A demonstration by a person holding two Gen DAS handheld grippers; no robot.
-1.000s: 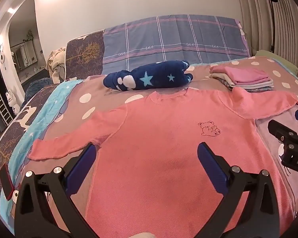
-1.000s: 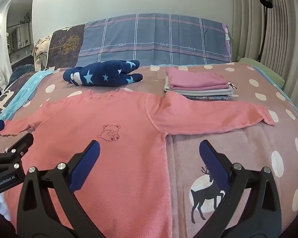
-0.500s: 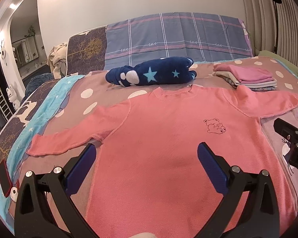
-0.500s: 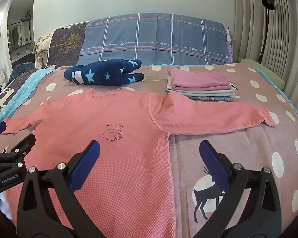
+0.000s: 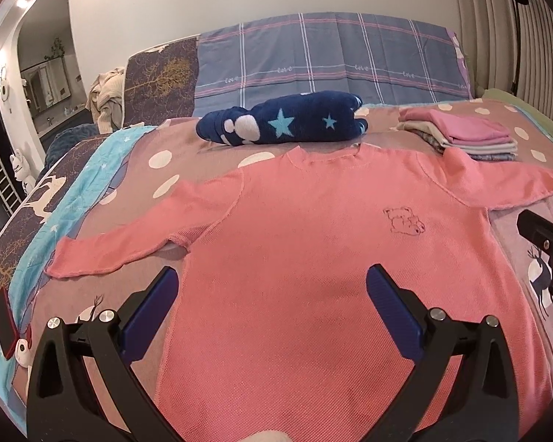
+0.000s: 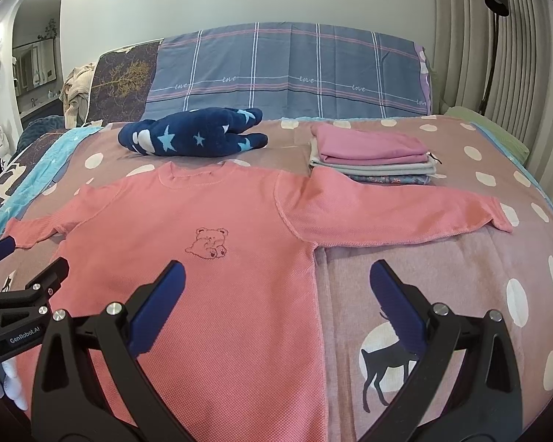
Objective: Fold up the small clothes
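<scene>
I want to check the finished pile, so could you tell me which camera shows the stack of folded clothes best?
The right wrist view: the stack of folded clothes sits near centre, its separate layers visible. In the left wrist view the stack lies far right, distorted, a sleeve of the pink sweater rising before it.

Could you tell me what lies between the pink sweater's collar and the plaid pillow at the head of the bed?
A rolled navy star-patterned blanket lies there on the polka-dot bedspread, just beyond the pink sweater collar and before the plaid pillow. Both views show it.

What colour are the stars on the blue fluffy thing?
Light blue stars on the dark navy plush; right wrist view shows them best.
</scene>
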